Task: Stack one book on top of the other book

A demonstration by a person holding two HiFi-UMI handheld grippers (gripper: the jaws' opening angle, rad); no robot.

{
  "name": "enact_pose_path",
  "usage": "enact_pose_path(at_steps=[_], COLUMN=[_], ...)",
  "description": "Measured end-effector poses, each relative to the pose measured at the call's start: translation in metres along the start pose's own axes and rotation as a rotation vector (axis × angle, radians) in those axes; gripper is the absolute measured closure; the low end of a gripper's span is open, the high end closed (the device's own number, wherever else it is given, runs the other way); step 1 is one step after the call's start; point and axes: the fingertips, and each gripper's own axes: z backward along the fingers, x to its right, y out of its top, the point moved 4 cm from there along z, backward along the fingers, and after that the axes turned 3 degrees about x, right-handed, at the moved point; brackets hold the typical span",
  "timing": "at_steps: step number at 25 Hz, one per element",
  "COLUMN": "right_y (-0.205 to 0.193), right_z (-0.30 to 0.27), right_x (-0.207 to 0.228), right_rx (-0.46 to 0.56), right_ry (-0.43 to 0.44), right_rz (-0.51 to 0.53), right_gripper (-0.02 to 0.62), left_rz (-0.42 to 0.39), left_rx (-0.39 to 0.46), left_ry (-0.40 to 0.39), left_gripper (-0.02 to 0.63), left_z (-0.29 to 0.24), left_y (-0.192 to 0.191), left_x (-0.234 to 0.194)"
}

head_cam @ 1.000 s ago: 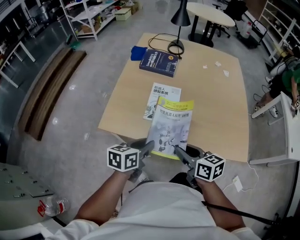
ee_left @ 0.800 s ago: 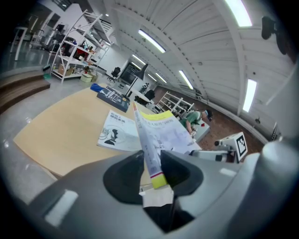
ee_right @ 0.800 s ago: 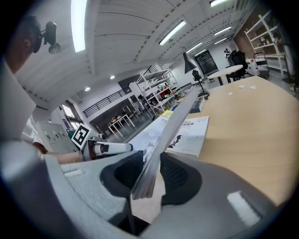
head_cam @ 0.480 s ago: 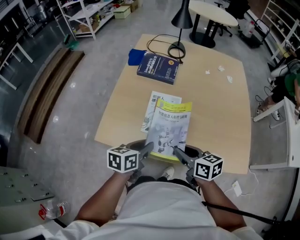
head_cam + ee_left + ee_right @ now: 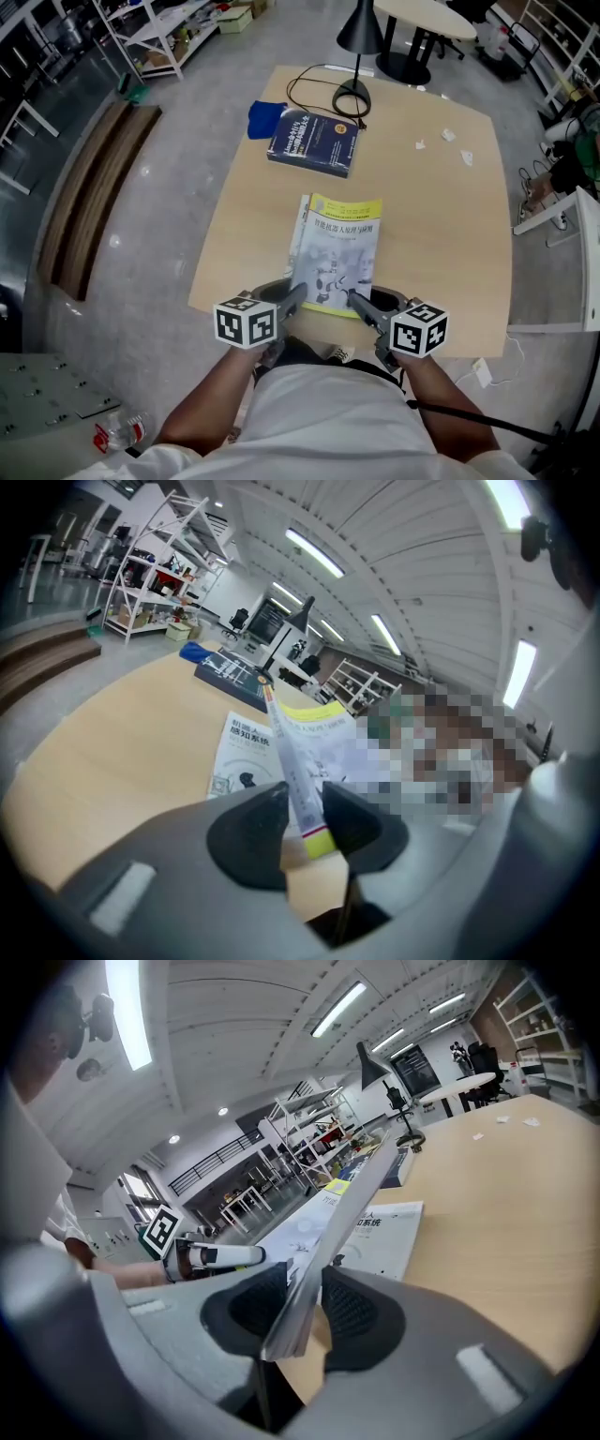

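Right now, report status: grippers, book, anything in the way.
Left gripper and right gripper shut on yellow book, near edge. Book over white book, near edge raised. Nothing seen between them; blue book farther back.

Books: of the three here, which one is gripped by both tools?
The yellow-topped book, pinched by the left tool and right tool; the white book and blue book lie flat.

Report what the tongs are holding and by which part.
The yellow-topped book, by its near edge: left tongs clamp its near left corner, right tongs its near right corner.
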Motion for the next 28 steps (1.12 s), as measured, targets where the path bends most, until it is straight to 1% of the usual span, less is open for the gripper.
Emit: enact_pose_path(at_steps=[3,11,16,22,28], right_y=[0.003,-0.008,-0.009,-0.015,-0.022], right_z=[-0.017,-0.044,-0.06,-0.065,-0.067], right_x=[0.007,0.022,0.032,0.04,0.046], right_rx=[-0.014,-0.062,-0.078,-0.111,-0.135], right_ry=[-0.03,-0.081,-0.095,-0.127,-0.147], right_rz=[-0.026,-0.052,-0.041,-0.034,-0.057], right_gripper=[0.476,0.474,0.474,0.474,0.474], left_rz=[0.008,0.046,0.064,0.074,0.061], left_rx=[-0.034,-0.1,-0.084,-0.122,-0.167], left_ry=[-0.011,-0.041,-0.045,-0.034,-0.02], left_gripper=[0.48,0.479,0.479,0.479,0.482], left_z=[-0.009,-0.028,-0.036,-0.043,-0.046], left_y=[0.007,0.0,-0.002,-0.012,-0.016], left_x=[-0.018,-0.051,-0.07,-0.079,-0.083])
